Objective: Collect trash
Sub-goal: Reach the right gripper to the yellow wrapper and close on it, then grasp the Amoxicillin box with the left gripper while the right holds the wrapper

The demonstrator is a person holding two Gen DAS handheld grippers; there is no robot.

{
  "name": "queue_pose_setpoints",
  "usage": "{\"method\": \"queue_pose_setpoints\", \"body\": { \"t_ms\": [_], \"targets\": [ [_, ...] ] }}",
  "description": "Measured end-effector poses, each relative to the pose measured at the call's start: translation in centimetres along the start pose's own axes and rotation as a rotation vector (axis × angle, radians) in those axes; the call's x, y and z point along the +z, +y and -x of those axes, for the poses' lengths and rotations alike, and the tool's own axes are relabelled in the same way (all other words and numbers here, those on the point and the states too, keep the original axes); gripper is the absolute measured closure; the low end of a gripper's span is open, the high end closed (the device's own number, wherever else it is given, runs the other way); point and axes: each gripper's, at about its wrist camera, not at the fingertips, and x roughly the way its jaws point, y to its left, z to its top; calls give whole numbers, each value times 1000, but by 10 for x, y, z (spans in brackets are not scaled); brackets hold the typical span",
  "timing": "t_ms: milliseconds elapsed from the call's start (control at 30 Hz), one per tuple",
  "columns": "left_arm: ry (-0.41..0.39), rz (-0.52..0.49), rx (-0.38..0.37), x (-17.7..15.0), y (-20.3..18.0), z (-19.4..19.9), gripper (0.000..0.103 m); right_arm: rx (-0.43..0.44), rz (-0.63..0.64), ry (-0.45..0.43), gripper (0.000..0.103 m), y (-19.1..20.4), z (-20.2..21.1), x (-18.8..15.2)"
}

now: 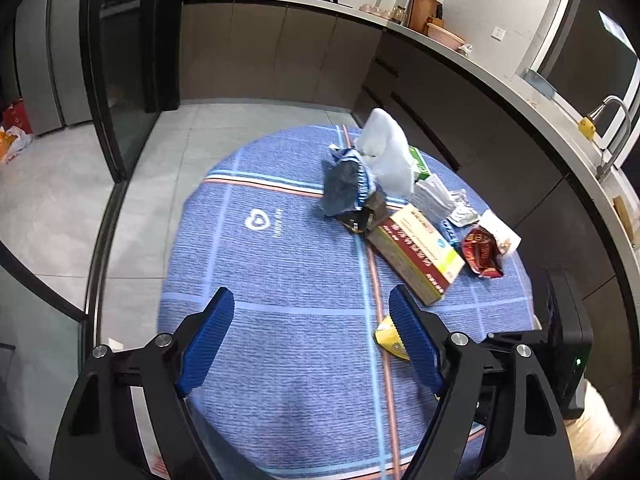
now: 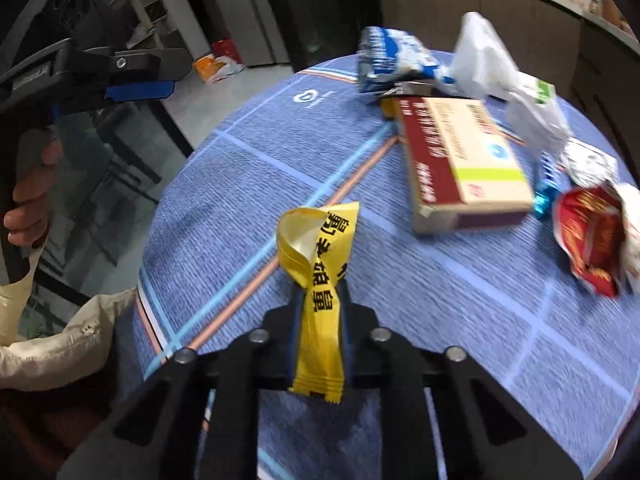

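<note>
At the left, a hand (image 2: 28,200) in a cream sleeve (image 2: 68,344) grips the left hand-held gripper (image 1: 312,304), its blue pads (image 1: 212,340) spread with nothing between them above the blue striped cloth (image 1: 280,280) on the bench; the right hand-held gripper (image 2: 320,296) is pressed together on a yellow wrapper (image 2: 320,280), pinching its middle above the cloth; farther right lie a blue-and-white snack bag (image 2: 392,56), a white plastic bag (image 2: 492,64), a red-and-beige medicine box (image 2: 464,156), a small blue item (image 2: 544,196) I cannot identify, and a red snack packet (image 2: 592,236).
</note>
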Motion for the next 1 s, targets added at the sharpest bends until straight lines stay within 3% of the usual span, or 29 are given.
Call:
{"method": "queue_pose_setpoints", "body": {
  "t_ms": [167, 300, 367, 433, 533, 600, 733, 833, 1000],
  "targets": [
    [31, 16, -65, 1, -22, -15, 27, -64, -138, -77, 88, -32, 33, -26],
    [76, -67, -130, 11, -64, -46, 27, -105, -262, -144, 88, -49, 61, -51],
    [104, -55, -133, 17, -79, -65, 27, -118, -299, -171, 87, -54, 69, -57],
    [127, 26, -70, 26, -92, -88, 26, -115, -321, -191, 87, -56, 76, -64],
    [145, 100, 86, 32, -105, -114, 19, -108, -334, -200, 87, -61, 77, -69],
    [156, 126, 140, 35, -115, -129, 17, -100, -337, -205, 87, -61, 79, -73],
    [190, 135, 178, 41, -129, -149, 12, -90, -357, -219, 87, -61, 84, -81],
    [194, 108, 266, 47, -137, -164, 8, -83, -383, -232, 87, -66, 86, -85],
    [206, 144, 183, 50, -125, -175, 11, -80, -397, -246, 86, -65, 91, -93]
  ]
}}
